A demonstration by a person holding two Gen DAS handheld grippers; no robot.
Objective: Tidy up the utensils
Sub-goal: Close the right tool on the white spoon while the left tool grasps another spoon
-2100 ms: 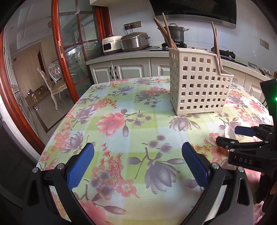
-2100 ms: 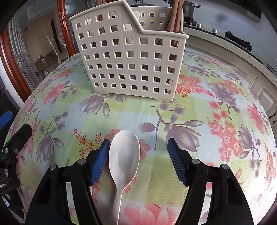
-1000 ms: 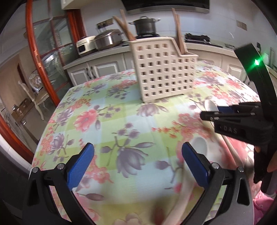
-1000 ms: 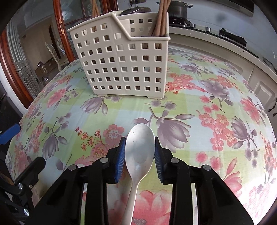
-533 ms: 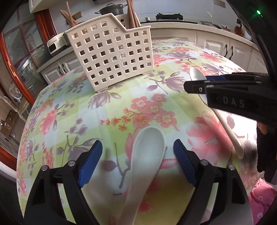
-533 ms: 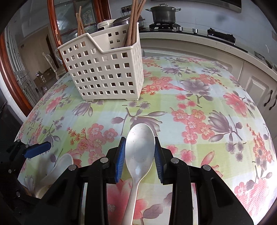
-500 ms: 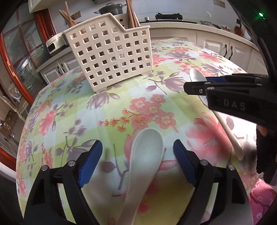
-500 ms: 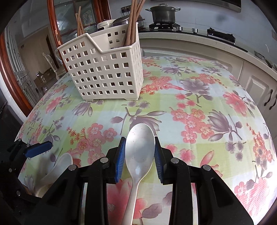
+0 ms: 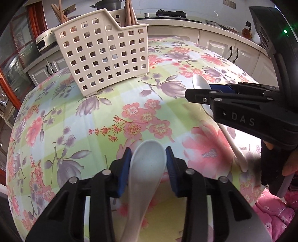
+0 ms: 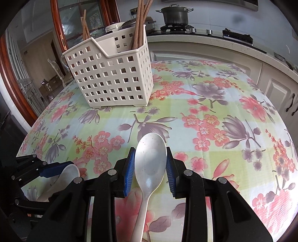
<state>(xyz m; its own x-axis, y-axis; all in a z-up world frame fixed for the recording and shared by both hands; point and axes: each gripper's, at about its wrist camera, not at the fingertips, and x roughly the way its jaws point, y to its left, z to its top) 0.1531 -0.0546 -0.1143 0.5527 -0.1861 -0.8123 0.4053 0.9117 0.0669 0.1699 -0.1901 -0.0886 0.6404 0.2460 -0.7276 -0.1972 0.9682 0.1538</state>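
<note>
floral tablecloth [image 10: 214, 104]; left tool [image 9: 148, 163] closing around spoon [image 9: 147, 167]; right tool [image 10: 149, 165] clamps speckled spoon [image 10: 150, 163]; pot [image 10: 175, 14] right view only.

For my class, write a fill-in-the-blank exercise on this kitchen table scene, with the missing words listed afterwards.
1. Each hand-held gripper has a white ____ between its blue pads: the left hand-held gripper and the right hand-held gripper.
2. The perforated basket holds wooden ____.
3. The tablecloth has a ____ pattern.
4. On the stove stands a dark ____.

Missing words: spoon; chopsticks; floral; pot
</note>
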